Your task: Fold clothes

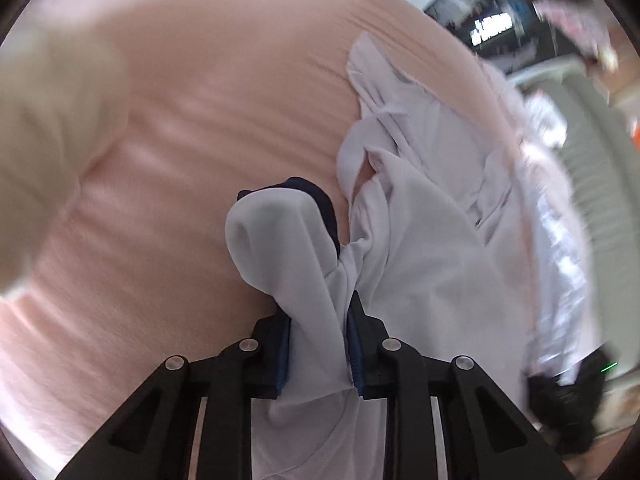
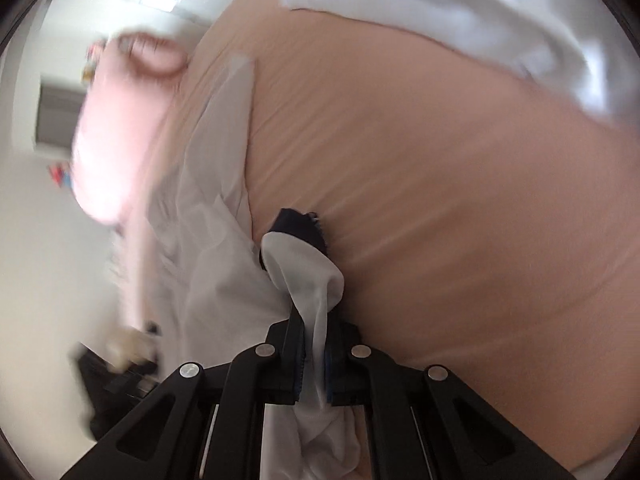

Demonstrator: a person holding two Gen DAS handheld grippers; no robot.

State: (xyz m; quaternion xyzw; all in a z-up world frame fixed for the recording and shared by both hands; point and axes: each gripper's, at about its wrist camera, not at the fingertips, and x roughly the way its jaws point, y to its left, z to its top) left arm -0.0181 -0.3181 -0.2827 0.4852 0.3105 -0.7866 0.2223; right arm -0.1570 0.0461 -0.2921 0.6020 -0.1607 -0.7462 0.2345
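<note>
While the fold itself has not yet begun, both claws already have hold of the same pale garment (image 1: pixel 420 240), which lies crumpled on a bed covered by a pink sheet (image 1: pixel 200 100). Left claw (image 1: pixel 318 344): closed on a thick bunch of the white fabric, the pads pressed against it from both sides, with a dark navy trim (image 1: pixel 316 200) showing at the top of the pinched corner. Right claw (image 2: pixel 314 360): closed on a thinner fold of the same cloth, a matching dark edge (image 2: pixel 300 226) visible just above the grip. From each pinch the garment trails away across the sheet in loose, uneven creases, its body unspread and no edge aligned with another. A second white cloth (image 2: pixel 460 12) lies at the far side of the bed in the right wrist view; whether it is folded cannot be told. Judged from this state, the task stands at its opening step: two corners are secured, and what remains is lifting and spreading the garment flat, then making every fold. Both views are motion-blurred at the margins, so the room beyond the bed stays unclear
</note>
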